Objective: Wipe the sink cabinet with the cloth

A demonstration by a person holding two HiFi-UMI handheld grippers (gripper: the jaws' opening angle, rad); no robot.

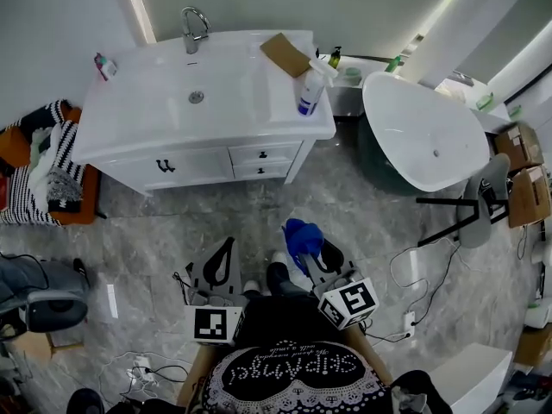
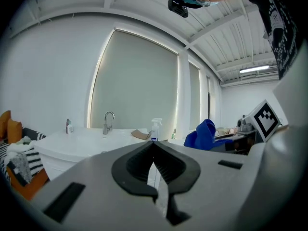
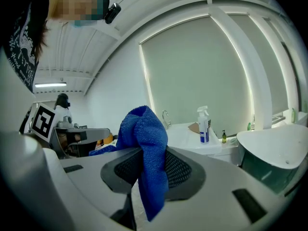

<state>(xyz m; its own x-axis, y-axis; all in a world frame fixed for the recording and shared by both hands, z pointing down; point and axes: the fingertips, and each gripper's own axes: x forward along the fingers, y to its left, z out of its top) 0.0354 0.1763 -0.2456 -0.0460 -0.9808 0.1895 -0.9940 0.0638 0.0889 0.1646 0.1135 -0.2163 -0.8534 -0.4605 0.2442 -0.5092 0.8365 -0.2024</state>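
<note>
Sink cabinet (image 1: pixel 155 119): a white vanity with a basin top, two small drawers and a door on its front. It stands against the far wall, well apart from both grippers, and nothing is touching it yet.
Bathtub (image 1: pixel 414 128): a white oval tub, just to the right of the cabinet.
Right gripper (image 3: pixel 153 153): held low in front of the person, over the grey stone floor. Its jaws are pressed onto the cloth, with only the fabric's thickness between them.
Left gripper (image 2: pixel 154 146): held beside the right one, pointing toward the cabinet. Its jaws meet at the tips and nothing is between them.
Cloth (image 3: pixel 142 124): blue microfibre, pinched near its middle by the right gripper. One bunch stands above the jaws and a tail hangs below.
Cloth handling: it looks light, soft and floppy, and likely to fold or drag rather than slip. The bunched grip seems secure. For wiping, the loose tail would probably need pressing flat against the cabinet.
Spray bottle (image 1: pixel 310 89): white with a blue label, upright on the right end of the cabinet top.
</note>
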